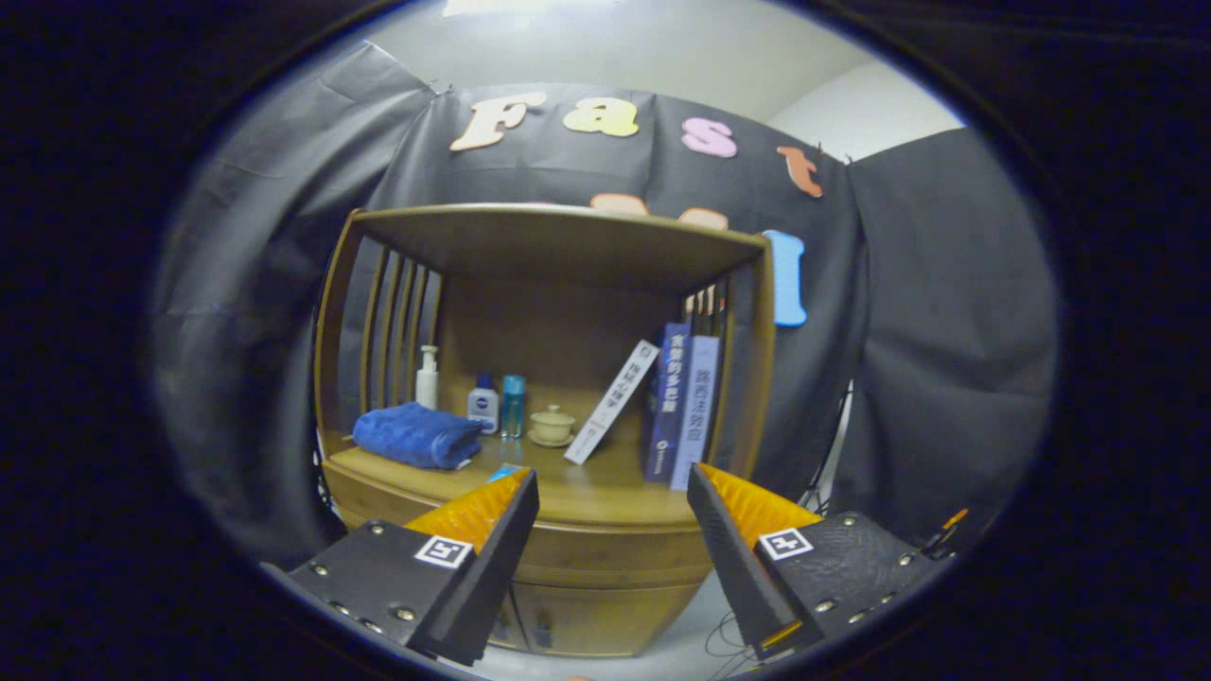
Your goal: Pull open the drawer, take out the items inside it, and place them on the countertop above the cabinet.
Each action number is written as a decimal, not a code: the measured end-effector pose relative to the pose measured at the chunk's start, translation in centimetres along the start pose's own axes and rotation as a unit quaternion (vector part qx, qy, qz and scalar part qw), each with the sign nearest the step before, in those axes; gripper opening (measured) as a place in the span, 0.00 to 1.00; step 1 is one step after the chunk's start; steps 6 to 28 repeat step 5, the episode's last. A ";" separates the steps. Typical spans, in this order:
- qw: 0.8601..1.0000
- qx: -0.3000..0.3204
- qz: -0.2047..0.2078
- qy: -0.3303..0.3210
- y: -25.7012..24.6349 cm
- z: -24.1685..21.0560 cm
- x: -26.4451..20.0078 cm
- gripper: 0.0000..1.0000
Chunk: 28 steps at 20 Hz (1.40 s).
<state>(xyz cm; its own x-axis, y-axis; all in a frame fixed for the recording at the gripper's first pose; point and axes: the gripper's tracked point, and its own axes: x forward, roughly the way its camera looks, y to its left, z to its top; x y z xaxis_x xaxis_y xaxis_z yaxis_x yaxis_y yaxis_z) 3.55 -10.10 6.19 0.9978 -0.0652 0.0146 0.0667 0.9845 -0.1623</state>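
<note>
Gripper (613,482) fingers spread wide apart, nothing between them — released, in the air in front of the wooden cabinet (549,416). Not touching anything.

Drawer (605,553) sits in the cabinet front just under the countertop (605,492), seen between and just beyond the fingertips; it looks closed, front flush with the cabinet. Contents hidden. Below it a lower door panel, partly cut off by the fingers.

Countertop is the floor of an open shelf bay with slatted sides and a wooden top board. On it, from the left side:
- folded blue towel (417,435) near the front left corner
- white pump bottle (428,377) upright behind the towel, by the left slats
- small white bottle with blue cap (483,403) just beside the towel
- clear blue bottle (513,405) touching or just beside the white one, cannot tell which
- small cream lidded cup on a saucer (552,425) near the middle
- white book (613,401) tilted, leaning right towards the upright books
- two upright books (683,407), dark blue and paler blue, against the right slats

A small blue-and-orange thing peeks over the left fingertip at the counter's front edge — too hidden to identify.

Cables (733,634) on the pale floor below right of the cabinet.
</note>
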 end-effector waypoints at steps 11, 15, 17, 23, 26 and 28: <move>0.999 -0.007 -0.029 -0.012 -3.5 0.4 -1.3 0.95; 0.999 -0.007 -0.029 -0.012 -3.5 0.4 -1.3 0.95; 0.999 -0.007 -0.029 -0.012 -3.5 0.4 -1.3 0.95; 0.999 -0.007 -0.029 -0.012 -3.5 0.4 -1.3 0.95; 0.999 -0.007 -0.029 -0.012 -3.5 0.4 -1.3 0.95; 0.999 -0.007 -0.029 -0.012 -3.5 0.4 -1.3 0.95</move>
